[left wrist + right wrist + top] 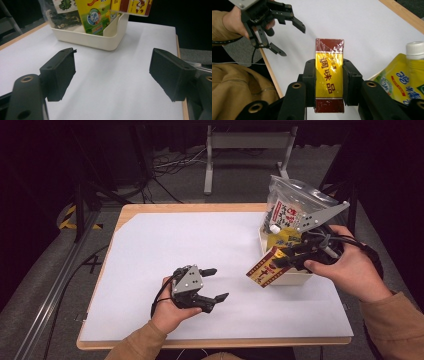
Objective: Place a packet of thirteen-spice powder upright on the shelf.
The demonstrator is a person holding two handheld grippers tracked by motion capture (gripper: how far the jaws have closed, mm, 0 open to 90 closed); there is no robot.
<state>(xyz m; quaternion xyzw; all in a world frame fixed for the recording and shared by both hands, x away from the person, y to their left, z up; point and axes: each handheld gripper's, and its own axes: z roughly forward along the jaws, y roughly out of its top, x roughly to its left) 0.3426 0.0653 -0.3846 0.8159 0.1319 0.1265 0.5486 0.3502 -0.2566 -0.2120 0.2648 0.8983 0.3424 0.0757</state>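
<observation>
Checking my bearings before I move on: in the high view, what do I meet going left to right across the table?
Left gripper, open over the white sheet → red-and-yellow box in the right gripper → cream bin holding pouches.

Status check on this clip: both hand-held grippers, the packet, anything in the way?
Right hand-held gripper shut on red-and-yellow seasoning packet, held above the cream bin. Left hand-held gripper open, empty, over the white sheet. Nothing blocking.

A wooden-edged table [190,208] carries a white sheet [200,245], on which a cream bin [287,279] stands at the right.
</observation>
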